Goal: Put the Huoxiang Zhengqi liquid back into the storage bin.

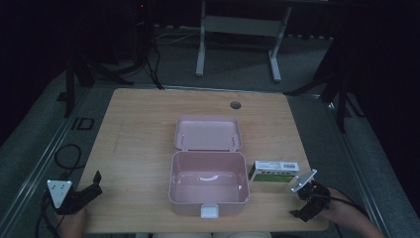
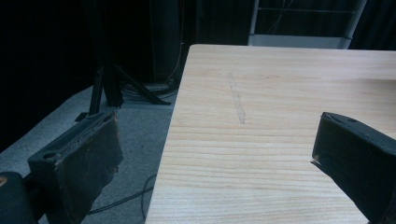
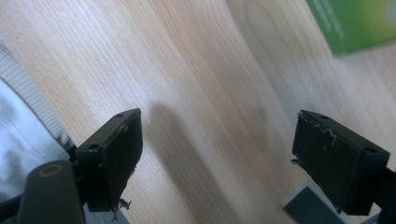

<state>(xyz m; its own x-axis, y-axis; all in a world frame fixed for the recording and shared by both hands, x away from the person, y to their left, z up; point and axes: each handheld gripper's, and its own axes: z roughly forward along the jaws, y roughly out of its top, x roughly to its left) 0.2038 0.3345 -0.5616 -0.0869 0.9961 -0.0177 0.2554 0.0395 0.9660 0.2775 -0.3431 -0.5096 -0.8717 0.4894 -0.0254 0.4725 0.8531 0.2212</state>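
A pink box stands with its lid off at the middle front of the wooden table, and its lid lies flat just behind it. A white and green carton lies right of the box and is the blurred green shape in the right gripper view's top corner, carton. My left gripper rests at the table's front left corner, open and holding nothing, left gripper. Near the front right corner, in front of the carton, my right gripper hangs open over bare wood with nothing in it, right gripper.
A round cable hole sits near the table's far edge. A white desk frame stands on the floor behind. Cables loop on the floor to the left. White cloth shows past the table's front edge.
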